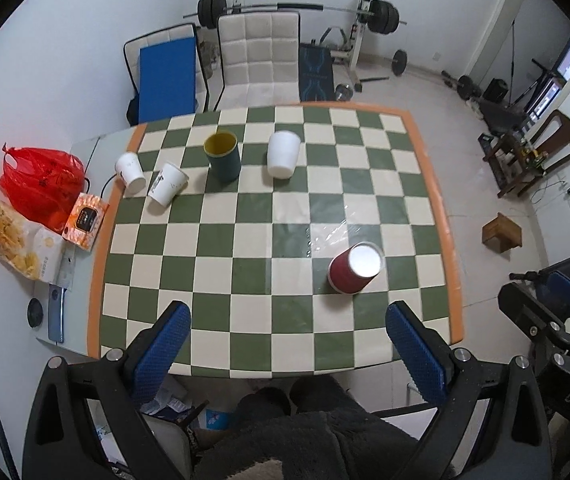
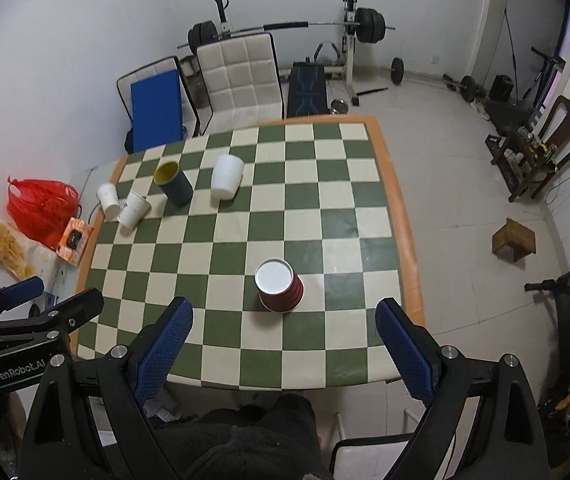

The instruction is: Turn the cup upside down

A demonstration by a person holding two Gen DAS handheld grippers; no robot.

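Cup [image 2: 279, 286] inverted, ahead between right claw [image 2: 285, 336] fingers.

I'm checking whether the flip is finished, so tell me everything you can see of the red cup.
The red cup looks like a ribbed paper cup with dark red walls and a white, slightly recessed base. It stands upside down, its wider mouth on the checkered table and its base facing up, near the table's front right part. Nothing else touches it: both grippers are open and apart from it, and the other cups stand far off.

Print on tilted paper cup [image 1: 168, 188] illegible
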